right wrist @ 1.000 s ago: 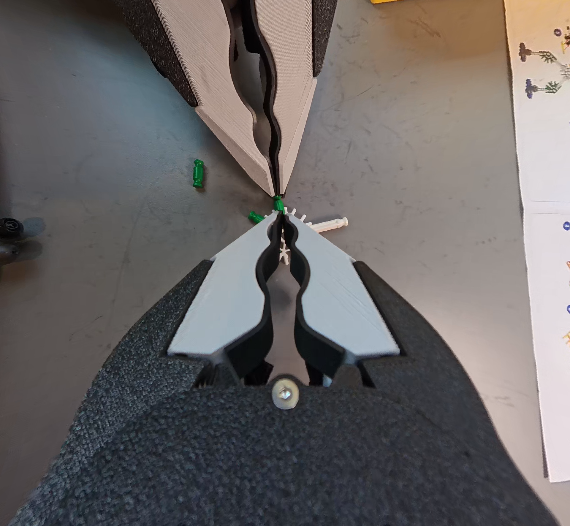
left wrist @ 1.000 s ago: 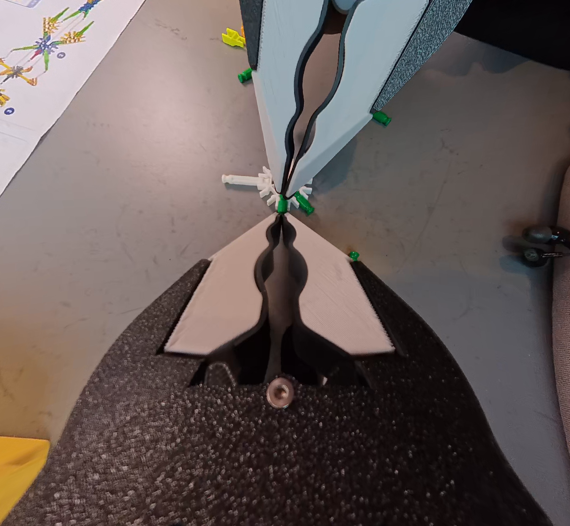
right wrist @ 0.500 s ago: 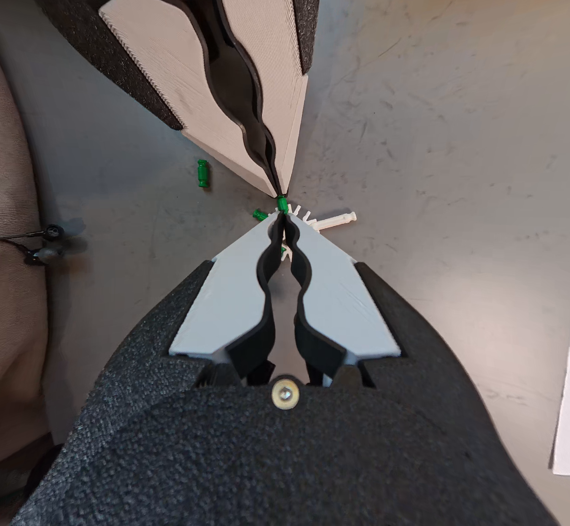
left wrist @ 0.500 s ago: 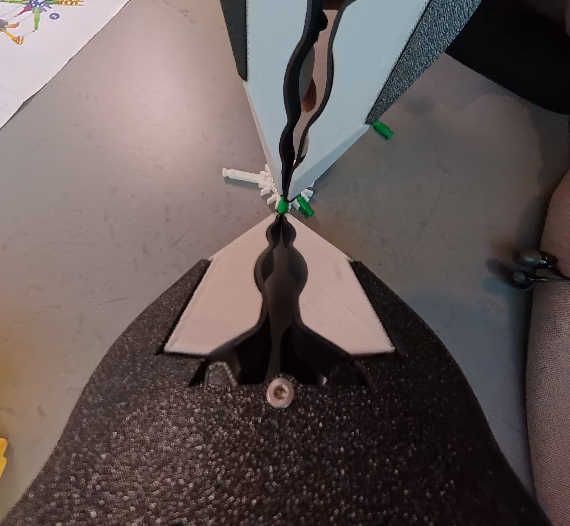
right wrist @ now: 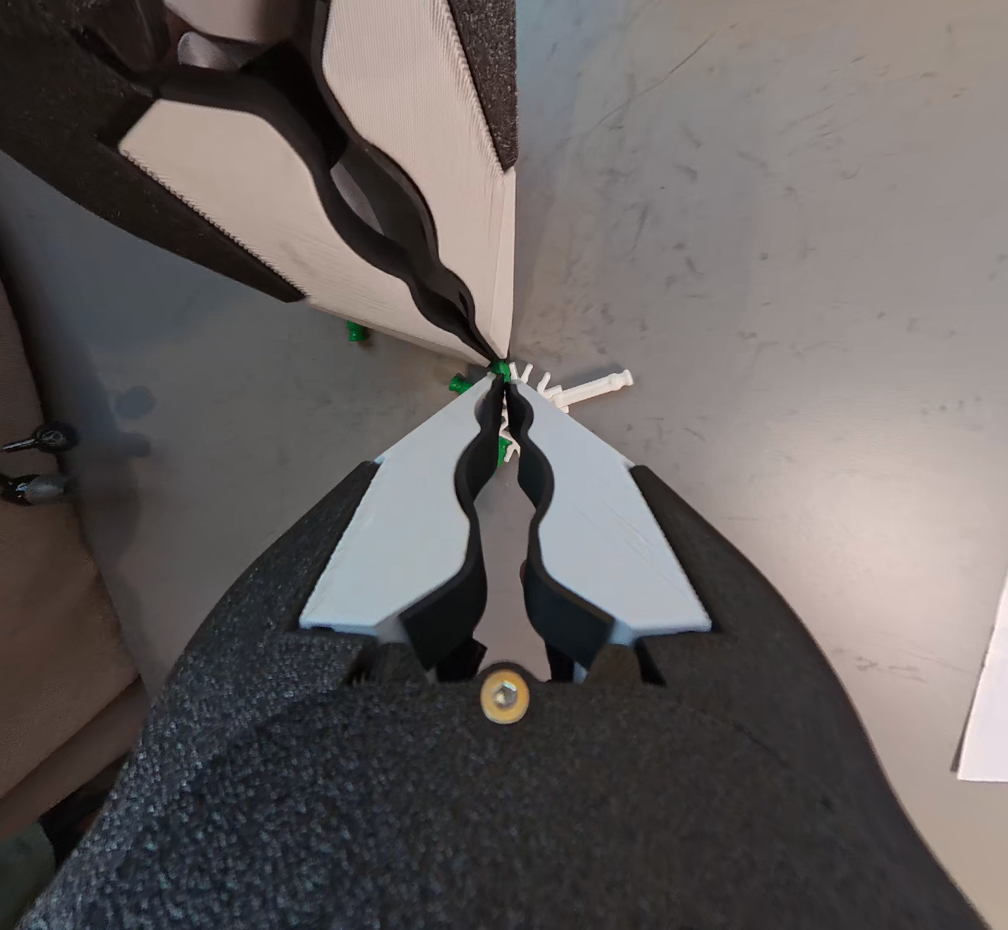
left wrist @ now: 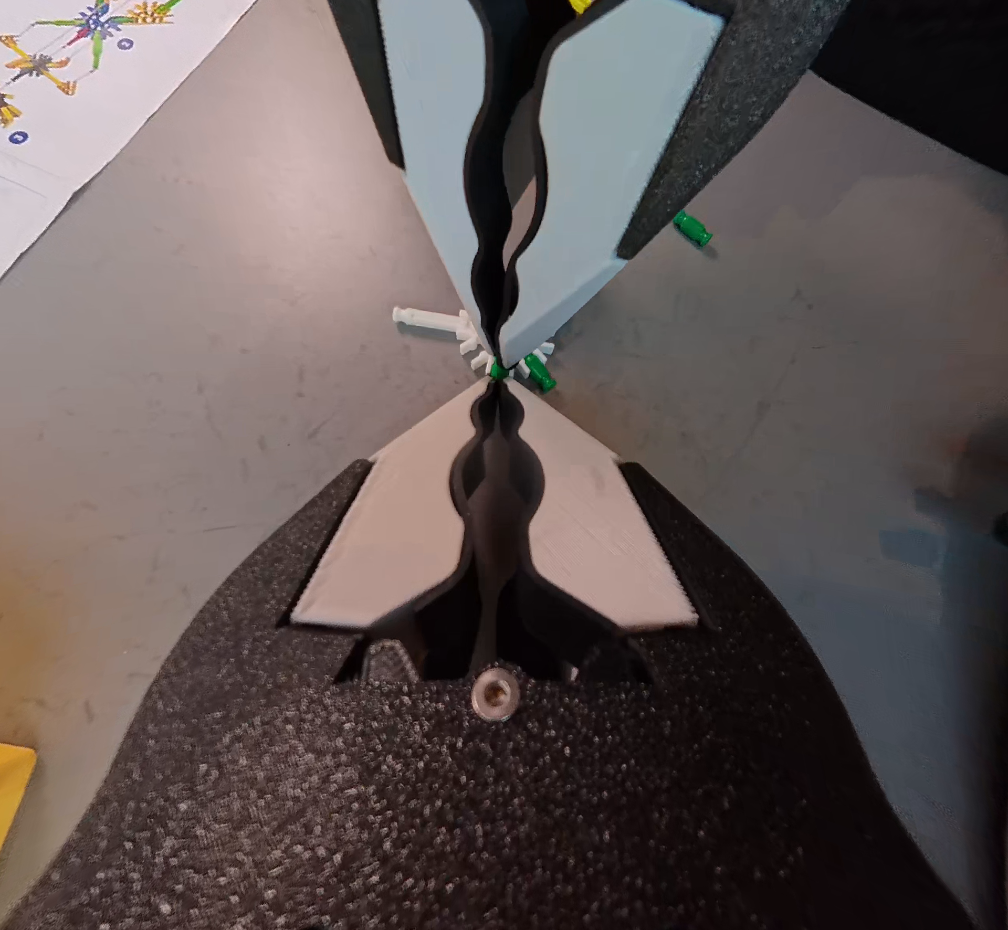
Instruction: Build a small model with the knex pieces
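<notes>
My left gripper (left wrist: 496,387), with grey fingers, is shut on a small green rod (left wrist: 497,370). My right gripper (right wrist: 503,387), with light blue fingers, meets it tip to tip and is shut on a white snowflake connector (right wrist: 537,384). The green rod (right wrist: 499,368) sits at the connector's edge, between the two sets of tips. A white rod (right wrist: 600,383) and another green rod (left wrist: 540,374) stick out of the connector (left wrist: 473,353). Most of the connector is hidden behind the right gripper's fingers (left wrist: 431,140). All this is just above a grey table (left wrist: 218,304).
A loose green rod (left wrist: 693,229) lies on the table to the right. A printed instruction sheet (left wrist: 82,58) lies at the far left, and a yellow object (left wrist: 13,795) shows at the near left edge. Black earbuds (right wrist: 43,435) hang by beige cloth (right wrist: 43,631). Less than 4 cm separates the two grippers' tips.
Both grippers stay tip to tip on the same pieces. They have tilted and drawn closer together, so each looms larger in the other's view. The yellow box has left the right wrist view.
</notes>
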`<state>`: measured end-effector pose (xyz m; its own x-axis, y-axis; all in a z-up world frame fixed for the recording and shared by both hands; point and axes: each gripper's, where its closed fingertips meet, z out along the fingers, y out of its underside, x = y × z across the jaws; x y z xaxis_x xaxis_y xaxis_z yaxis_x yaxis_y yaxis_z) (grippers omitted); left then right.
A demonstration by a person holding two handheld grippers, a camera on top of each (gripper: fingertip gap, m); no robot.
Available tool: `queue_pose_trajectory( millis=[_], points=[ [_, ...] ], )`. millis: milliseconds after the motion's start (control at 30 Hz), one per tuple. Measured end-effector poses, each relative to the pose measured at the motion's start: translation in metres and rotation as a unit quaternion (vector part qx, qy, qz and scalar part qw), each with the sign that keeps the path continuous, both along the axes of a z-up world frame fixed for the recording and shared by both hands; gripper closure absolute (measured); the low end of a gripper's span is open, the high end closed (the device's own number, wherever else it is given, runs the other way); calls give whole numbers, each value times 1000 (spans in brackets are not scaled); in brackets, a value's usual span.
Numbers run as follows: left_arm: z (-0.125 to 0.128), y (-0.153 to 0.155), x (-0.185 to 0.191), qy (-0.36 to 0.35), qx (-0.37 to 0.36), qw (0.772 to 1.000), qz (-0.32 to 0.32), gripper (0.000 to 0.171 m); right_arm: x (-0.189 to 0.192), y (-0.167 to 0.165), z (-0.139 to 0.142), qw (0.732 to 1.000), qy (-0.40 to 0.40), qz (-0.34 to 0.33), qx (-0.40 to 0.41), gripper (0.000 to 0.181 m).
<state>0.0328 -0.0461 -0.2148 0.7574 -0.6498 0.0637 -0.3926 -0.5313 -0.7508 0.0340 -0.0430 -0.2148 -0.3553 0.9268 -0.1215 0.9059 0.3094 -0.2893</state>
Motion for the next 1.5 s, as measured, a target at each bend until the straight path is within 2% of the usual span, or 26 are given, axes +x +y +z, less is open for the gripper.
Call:
queue_pose_trajectory(
  millis=[200,367,500,633,700,767,900,1067,1400,1500],
  points=[
    [-1,0,0,48,13,999,-5,171,0,0,0,1000,15,-7,19,181],
    [-1,-1,-1,66,-7,998,-21,171,-1,0,0,999,34,-23,-12,181],
    [-1,-1,-1,51,-20,998,-22,171,0,3,3,993,57,-60,-89,181],
    [-1,-2,-1,37,-25,999,-18,171,-4,20,28,977,139,-105,-126,180],
    [-1,-1,-1,35,-24,999,-15,171,-3,22,33,974,166,-101,-117,180],
    [-1,-1,-1,27,-28,999,-15,171,-5,10,33,974,178,-82,-117,181],
    [0,1,0,26,-31,999,-15,171,-2,-1,9,989,141,-25,-42,181],
    [2,5,-1,15,-21,1000,-10,171,-3,5,4,992,123,-21,-12,181],
    [9,9,-5,-9,0,1000,-11,171,-1,10,2,994,99,-37,-34,181],
    [10,4,-6,-20,-5,1000,-23,164,-1,10,2,994,90,-48,-49,181]
  ],
)
